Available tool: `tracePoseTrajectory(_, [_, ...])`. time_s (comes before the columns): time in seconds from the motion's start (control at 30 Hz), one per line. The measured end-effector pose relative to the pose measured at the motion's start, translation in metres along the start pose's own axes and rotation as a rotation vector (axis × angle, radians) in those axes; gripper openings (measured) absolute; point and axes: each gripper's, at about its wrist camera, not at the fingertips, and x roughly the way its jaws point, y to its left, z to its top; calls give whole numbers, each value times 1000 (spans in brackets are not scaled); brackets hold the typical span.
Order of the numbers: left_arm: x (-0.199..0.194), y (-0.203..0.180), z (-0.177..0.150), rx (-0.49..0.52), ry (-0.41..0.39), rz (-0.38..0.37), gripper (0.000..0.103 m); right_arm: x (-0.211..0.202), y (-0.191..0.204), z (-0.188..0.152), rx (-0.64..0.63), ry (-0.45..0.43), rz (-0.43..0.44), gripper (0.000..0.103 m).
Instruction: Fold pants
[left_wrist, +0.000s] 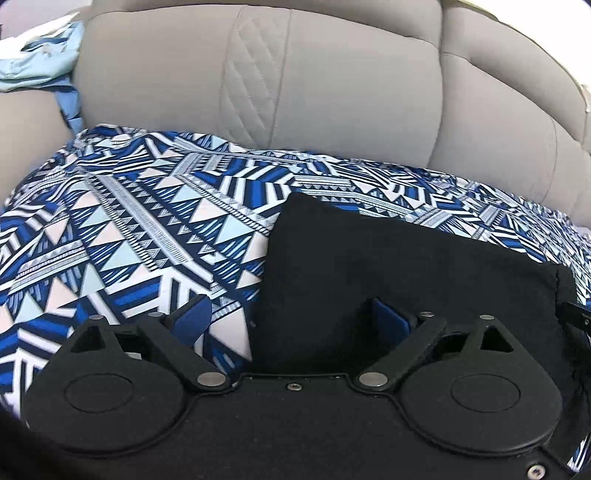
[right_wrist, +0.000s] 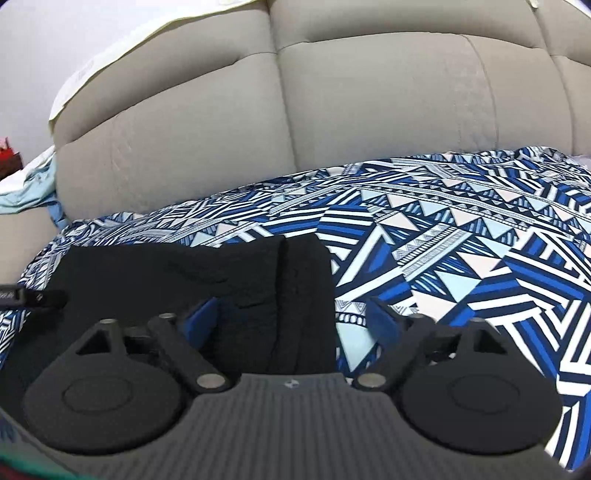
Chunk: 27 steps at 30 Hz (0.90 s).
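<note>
Left wrist view: my left gripper (left_wrist: 291, 314) tilts downward, jaws spread, over the black pants (left_wrist: 406, 258). My right gripper (right_wrist: 291, 314) likewise gapes empty; the pants' near edge is hidden behind both.

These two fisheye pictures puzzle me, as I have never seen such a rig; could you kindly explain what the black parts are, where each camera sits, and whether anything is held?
A person holds a two-finger gripper in each hand, and each gripper carries a camera looking forward along its fingers. The left wrist view shows the left gripper, the right wrist view the right gripper; the blue pieces are their finger pads. Black pants lie folded on a blue patterned sheet, with a beige padded headboard behind. Both grippers stand open over the pants' edges, gripping nothing. Light blue cloth lies bunched at far left.
</note>
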Motion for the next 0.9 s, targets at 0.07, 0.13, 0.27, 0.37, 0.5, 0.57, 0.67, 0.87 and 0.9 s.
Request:
tracePoseTrajectory(0.07, [2,-1,0,12,-12,-27,79,0,0,0,9,2,38,65])
tracePoseTrajectory(0.13, [1,-3,1,12,-31,-52,46,1,0,0,25,0,53,58])
tracePoseTrajectory(0.27, [3,-3,8,-1,-62,-9,15,6,2,2,62,-2,82,43])
tracePoseTrajectory(0.37, [13,0,17,9,-78,30,14,18,9,9,78,-1,107,35])
tracePoseTrajectory(0.5, [33,7,38,13,-88,80,14,46,21,25,69,-7,109,35])
tracePoseTrajectory(0.57, [45,13,49,0,-89,92,14,62,25,34,76,-9,113,35])
tracePoseTrajectory(0.67, [61,16,61,14,-99,128,15,83,31,44,72,-17,108,36])
tracePoseTrajectory(0.87, [66,18,62,9,-99,180,39,88,41,47,58,-41,64,47])
tracePoseTrajectory(0.9, [63,17,60,11,-99,190,51,85,41,46,58,-50,56,51])
